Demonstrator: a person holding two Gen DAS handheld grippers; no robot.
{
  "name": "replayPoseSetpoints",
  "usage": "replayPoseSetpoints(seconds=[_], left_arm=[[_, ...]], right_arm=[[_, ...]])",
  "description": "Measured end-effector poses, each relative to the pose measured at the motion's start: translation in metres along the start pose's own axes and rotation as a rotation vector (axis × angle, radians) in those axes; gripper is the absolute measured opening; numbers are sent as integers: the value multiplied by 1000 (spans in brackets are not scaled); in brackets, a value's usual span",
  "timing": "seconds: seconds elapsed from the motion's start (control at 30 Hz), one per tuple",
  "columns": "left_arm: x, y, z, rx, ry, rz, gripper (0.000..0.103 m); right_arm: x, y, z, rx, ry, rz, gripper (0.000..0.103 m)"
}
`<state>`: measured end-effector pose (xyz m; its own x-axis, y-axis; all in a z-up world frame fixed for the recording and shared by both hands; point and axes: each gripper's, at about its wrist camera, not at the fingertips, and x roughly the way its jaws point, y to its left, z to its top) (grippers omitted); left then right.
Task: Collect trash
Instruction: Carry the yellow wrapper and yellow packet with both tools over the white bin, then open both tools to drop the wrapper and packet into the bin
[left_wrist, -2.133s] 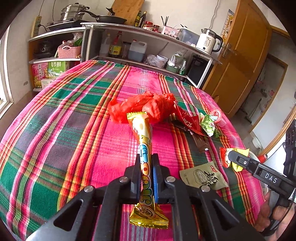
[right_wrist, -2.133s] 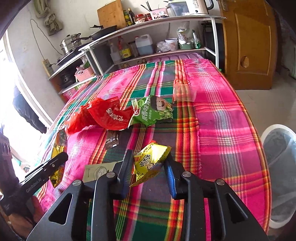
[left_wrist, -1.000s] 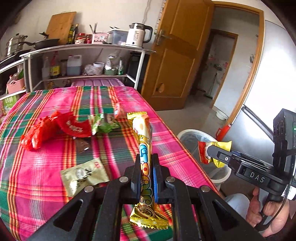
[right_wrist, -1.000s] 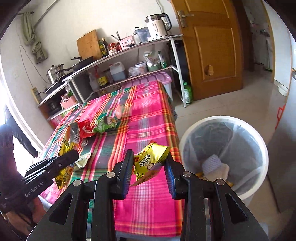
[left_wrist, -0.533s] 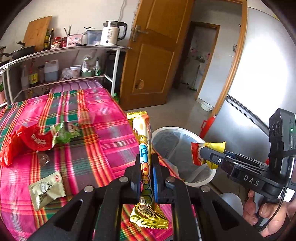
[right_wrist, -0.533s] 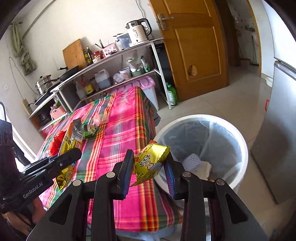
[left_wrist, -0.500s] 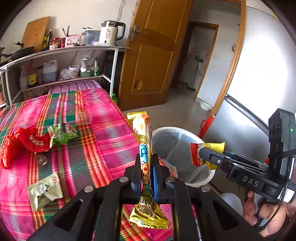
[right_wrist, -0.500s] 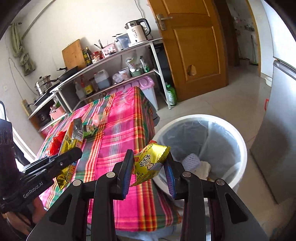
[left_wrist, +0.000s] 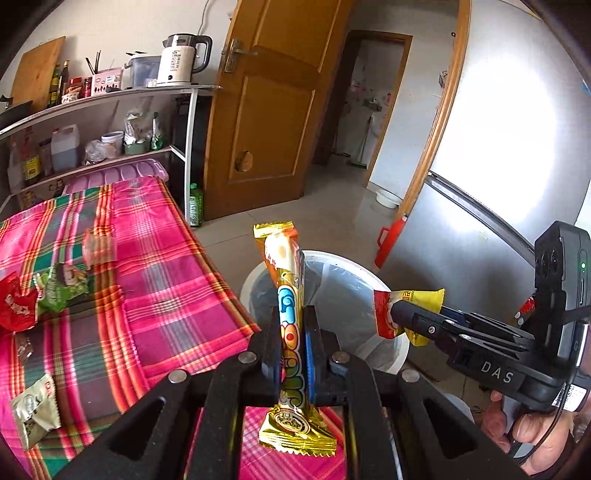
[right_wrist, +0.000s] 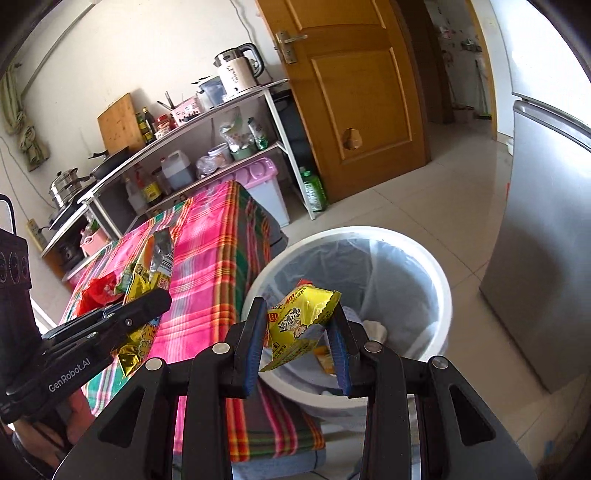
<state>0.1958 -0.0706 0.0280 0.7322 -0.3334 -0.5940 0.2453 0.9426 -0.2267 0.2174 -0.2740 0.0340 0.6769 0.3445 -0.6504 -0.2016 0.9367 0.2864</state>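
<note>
My left gripper (left_wrist: 290, 325) is shut on a long gold snack wrapper (left_wrist: 286, 295) that stands upright between its pads, over the table's right edge and in front of the white trash bin (left_wrist: 384, 288). My right gripper (right_wrist: 297, 325) is shut on a crumpled yellow snack packet (right_wrist: 299, 321) and holds it just above the near rim of the bin (right_wrist: 436, 273), which has a clear liner and some trash inside. The right gripper also shows in the left wrist view (left_wrist: 393, 314), and the left gripper shows in the right wrist view (right_wrist: 155, 295).
The table with a pink plaid cloth (left_wrist: 155, 280) holds a green packet (left_wrist: 61, 286), a red wrapper (left_wrist: 14, 308), a pale sachet (left_wrist: 35, 410) and a clear wrapper (left_wrist: 98, 247). A grey fridge (right_wrist: 546, 258) stands right of the bin. Shelves (right_wrist: 221, 122) and a wooden door (right_wrist: 354, 96) are behind.
Both grippers have swung right from the table to the bin, each still holding its wrapper. The bin is now closer and under the right gripper.
</note>
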Motion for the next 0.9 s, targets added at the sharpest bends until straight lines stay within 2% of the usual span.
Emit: replayPoseSetpoints(seconds=[0.67, 0.77, 0.9], left_arm=[[62, -11, 1, -16, 108, -55, 11], [69, -11, 1, -22, 122, -61, 14], [76, -12, 1, -27, 136, -75, 26]], right_arm=[[35, -39, -2, 79, 72, -52, 34], [40, -42, -2, 84, 82, -63, 36], [44, -44, -3, 84, 90, -76, 37]])
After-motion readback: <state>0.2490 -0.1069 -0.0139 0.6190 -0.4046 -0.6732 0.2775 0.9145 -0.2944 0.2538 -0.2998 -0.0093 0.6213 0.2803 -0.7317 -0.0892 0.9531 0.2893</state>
